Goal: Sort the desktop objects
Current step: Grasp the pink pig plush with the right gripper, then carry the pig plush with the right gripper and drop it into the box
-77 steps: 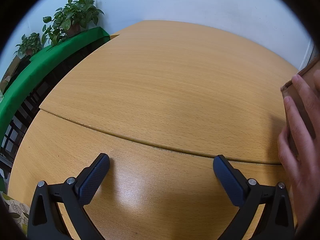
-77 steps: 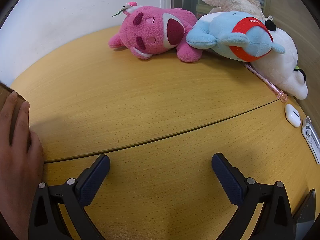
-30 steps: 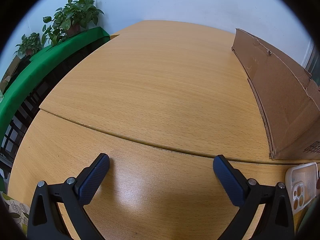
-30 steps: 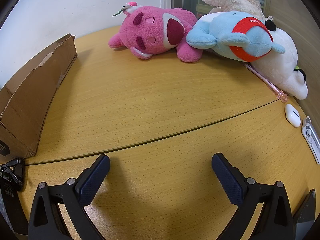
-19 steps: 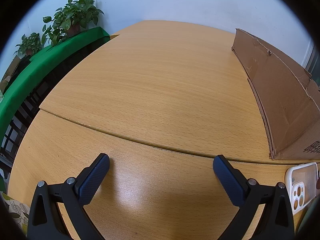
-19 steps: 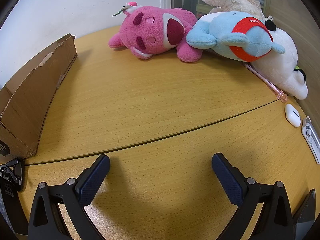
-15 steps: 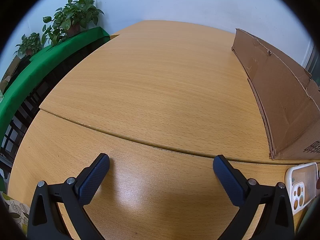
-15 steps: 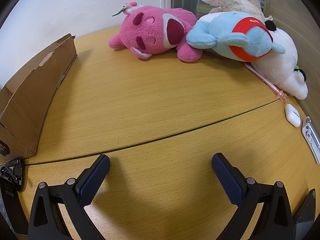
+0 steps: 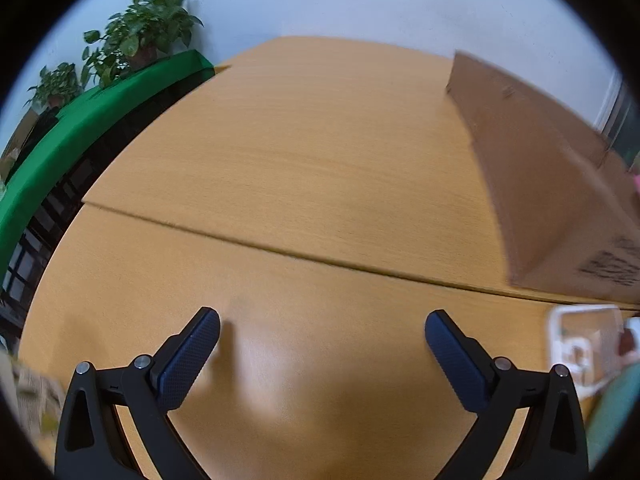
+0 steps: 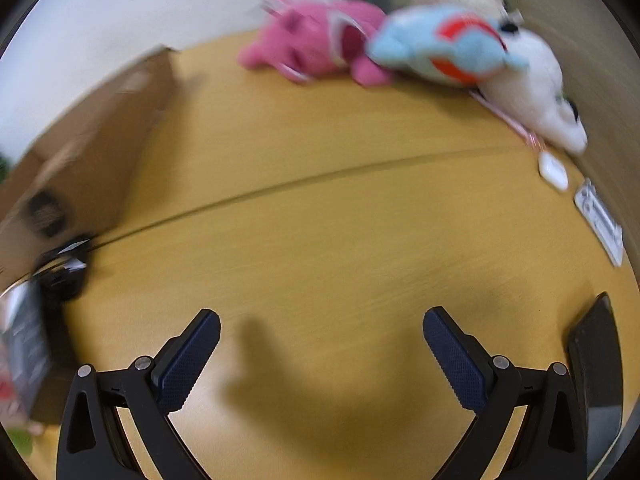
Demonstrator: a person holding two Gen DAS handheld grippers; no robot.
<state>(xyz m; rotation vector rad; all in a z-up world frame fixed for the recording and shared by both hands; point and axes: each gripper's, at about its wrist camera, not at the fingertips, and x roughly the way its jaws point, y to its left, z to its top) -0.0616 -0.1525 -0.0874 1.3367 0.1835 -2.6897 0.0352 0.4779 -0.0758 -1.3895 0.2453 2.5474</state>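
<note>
The left tool (image 9: 322,332) hung over the wooden bench (image 9: 304,168) with its two fingers spread wide and nothing between them. Ahead and to its right a cardboard box (image 9: 548,184) stood on the bench, its near corner just past the seam in the top. Close beside the right finger, near the box, lay a clear phone case (image 9: 580,344), blurred. Potted plants (image 9: 140,40) stood on a green ledge beyond the bench's far left edge.

The right tool (image 10: 322,332) was likewise spread apart and empty above the bench (image 10: 320,216). To its left sat the cardboard box (image 10: 92,136), with a dark, blurred object (image 10: 64,272) at its near corner. Along the far edge lay a pink plush (image 10: 316,44), a blue plush (image 10: 444,46) touching it, and a white plush (image 10: 536,92). A small white item (image 10: 553,170) lay just beside the white plush, a flat white tag (image 10: 600,220) nearer the edge, and a dark slab (image 10: 596,364) beside the right finger.
</note>
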